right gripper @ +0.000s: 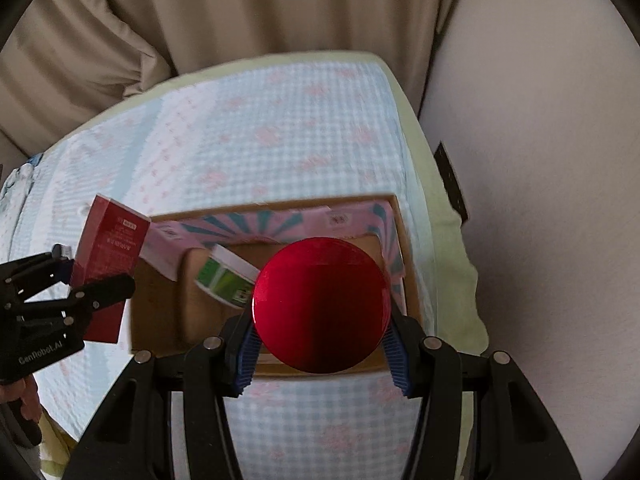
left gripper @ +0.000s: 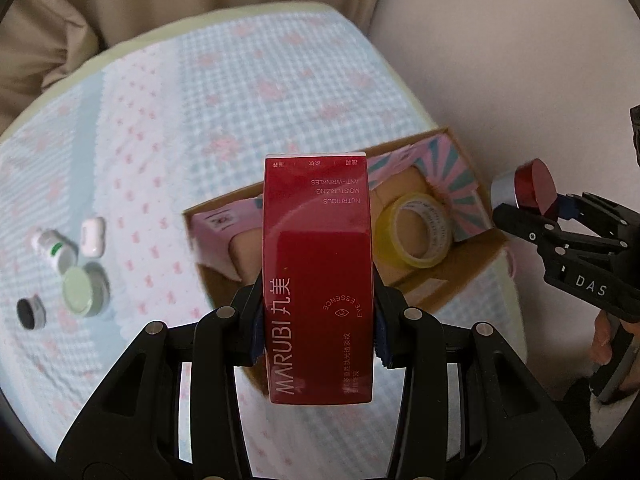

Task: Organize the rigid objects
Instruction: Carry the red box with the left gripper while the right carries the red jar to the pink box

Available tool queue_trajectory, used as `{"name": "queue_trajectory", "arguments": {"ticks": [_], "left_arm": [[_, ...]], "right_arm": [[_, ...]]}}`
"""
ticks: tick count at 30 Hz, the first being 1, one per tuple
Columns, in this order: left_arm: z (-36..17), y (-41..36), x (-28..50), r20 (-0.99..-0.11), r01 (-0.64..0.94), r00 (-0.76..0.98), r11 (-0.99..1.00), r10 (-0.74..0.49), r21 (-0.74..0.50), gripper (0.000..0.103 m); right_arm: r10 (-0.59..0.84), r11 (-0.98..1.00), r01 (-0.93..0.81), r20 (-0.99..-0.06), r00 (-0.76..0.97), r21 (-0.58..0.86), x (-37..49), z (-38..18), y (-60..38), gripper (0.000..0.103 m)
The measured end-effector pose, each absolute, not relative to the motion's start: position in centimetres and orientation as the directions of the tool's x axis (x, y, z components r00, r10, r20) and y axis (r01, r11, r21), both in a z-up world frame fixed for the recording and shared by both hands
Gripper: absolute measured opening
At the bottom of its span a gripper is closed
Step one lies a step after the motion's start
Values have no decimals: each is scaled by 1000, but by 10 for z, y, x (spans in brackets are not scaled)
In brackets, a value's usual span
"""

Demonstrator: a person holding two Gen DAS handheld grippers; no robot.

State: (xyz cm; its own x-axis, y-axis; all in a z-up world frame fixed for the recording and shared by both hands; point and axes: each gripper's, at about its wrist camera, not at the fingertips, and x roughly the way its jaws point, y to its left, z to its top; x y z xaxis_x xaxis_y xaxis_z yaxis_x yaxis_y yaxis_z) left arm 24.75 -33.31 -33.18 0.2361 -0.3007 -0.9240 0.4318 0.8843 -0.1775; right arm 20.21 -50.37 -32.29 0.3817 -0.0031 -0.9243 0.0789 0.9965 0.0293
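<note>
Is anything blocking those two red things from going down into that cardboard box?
Partly. The cardboard box is open on top, with no lid, but a yellow tape roll and a green-labelled jar already lie inside. The red carton in the left gripper and the red-capped jar in the right gripper need the bare floor beside them.

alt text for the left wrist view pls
The left tongs grip a red Marubi box above an open cardboard box holding a yellow tape roll. Small jars sit left on the checked cloth.
</note>
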Motion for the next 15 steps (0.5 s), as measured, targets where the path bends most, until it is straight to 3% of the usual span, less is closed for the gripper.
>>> {"name": "queue_trajectory", "arguments": {"ticks": [8,15], "left_arm": [[-381,-348,252,-950,491,185,861,-253,-134,37],[-405,-367,233,-961,619,160,781,-224,-79,37]], "right_arm": [[40,988,130,-949,314,84,214,-389,-522,50],[58,984,143,-953,299,105,221,-415,-523,50]]}}
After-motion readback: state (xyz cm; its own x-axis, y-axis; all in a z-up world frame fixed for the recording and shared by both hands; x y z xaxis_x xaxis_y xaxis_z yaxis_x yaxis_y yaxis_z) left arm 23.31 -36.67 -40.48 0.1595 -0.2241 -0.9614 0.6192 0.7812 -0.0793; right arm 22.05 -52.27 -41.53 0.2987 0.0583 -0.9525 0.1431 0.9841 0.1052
